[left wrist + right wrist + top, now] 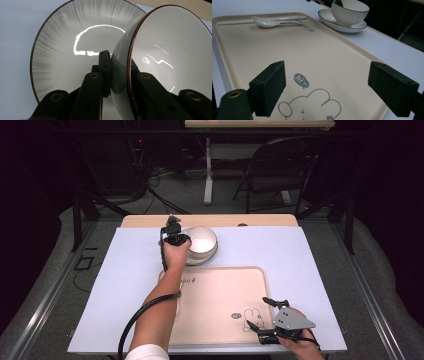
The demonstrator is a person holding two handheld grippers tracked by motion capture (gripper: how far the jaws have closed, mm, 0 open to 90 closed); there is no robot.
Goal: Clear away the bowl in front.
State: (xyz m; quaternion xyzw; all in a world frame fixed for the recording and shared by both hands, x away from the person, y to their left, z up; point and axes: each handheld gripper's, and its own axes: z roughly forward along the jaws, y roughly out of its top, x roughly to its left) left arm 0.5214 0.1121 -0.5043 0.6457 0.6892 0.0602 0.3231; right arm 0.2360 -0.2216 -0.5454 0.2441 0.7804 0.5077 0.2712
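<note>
So the left tongs [113, 72] are clamped on the near wall of the bowl [202, 240], one pad inside and one outside, and the bowl sits on the plate [204, 257] at the far side of the table [310, 270]. The tray [220, 305] lies just toward the person from there, with a spoon [265, 22] along its far edge, so that's what could get bumped. The right tongs [334, 87] hang wide apart over the tray's near corner, holding nothing.

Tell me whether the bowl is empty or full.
Empty: the bowl shows a bare white inside with only glare, its wall clamped in the left gripper, above the plate.
</note>
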